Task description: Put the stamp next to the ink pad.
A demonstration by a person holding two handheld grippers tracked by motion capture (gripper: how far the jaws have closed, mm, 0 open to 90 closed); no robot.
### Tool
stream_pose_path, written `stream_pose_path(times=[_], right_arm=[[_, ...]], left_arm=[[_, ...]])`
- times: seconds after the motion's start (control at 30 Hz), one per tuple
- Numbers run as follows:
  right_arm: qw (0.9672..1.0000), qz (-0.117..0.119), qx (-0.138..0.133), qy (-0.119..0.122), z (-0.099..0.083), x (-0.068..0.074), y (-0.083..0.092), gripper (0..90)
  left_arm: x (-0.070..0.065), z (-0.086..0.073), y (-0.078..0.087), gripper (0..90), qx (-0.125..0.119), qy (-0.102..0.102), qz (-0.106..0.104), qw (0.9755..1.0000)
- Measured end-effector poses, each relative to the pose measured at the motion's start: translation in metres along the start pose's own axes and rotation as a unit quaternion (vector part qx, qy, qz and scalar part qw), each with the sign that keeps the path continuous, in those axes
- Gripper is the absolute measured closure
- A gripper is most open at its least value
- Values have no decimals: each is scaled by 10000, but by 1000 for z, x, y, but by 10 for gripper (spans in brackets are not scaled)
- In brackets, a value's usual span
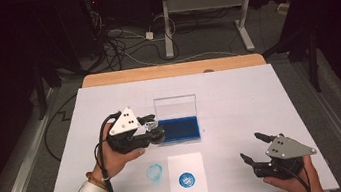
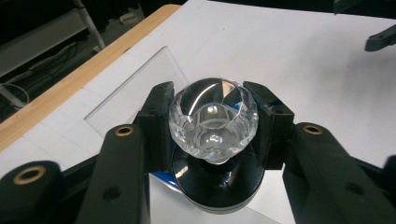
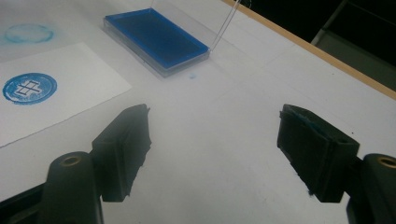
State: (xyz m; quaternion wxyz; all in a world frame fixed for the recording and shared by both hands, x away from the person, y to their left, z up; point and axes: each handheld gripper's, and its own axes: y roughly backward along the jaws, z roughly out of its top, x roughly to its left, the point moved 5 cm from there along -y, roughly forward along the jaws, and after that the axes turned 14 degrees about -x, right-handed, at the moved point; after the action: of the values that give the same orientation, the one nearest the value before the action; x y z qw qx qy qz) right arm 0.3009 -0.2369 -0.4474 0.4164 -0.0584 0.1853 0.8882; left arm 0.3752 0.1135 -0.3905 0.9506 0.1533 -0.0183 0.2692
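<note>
Gripping a clear-handled stamp (image 2: 213,122), left gripper (image 1: 149,129) points level.

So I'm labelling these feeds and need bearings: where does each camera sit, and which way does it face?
High view: above the person's side, looking forward and down on the table; forearms and both hands show.
Left gripper view: rides the left gripper, looking along its fingers clamped on a clear-knobbed stamp.
Right gripper view: rides the right gripper, fingers apart, facing the ink pad.
High and right views share the stamped paper.
</note>
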Motion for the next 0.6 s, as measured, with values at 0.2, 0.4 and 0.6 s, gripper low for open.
stream_pose_path(times=[0.2,0.4,0.6], right_arm=[[10000,-30,-2,-17,-2,-1,4,257],[10000,-43,-17,-13,-1,-1,6,257],[10000,-27,0,-1,-1,-1,5,258]], left_arm=[[10,-4,-4,541,69,45,109,9999],[23,-12,-7,541,162,129,220,9995],[37,-22,-11,541,291,261,336,9987]])
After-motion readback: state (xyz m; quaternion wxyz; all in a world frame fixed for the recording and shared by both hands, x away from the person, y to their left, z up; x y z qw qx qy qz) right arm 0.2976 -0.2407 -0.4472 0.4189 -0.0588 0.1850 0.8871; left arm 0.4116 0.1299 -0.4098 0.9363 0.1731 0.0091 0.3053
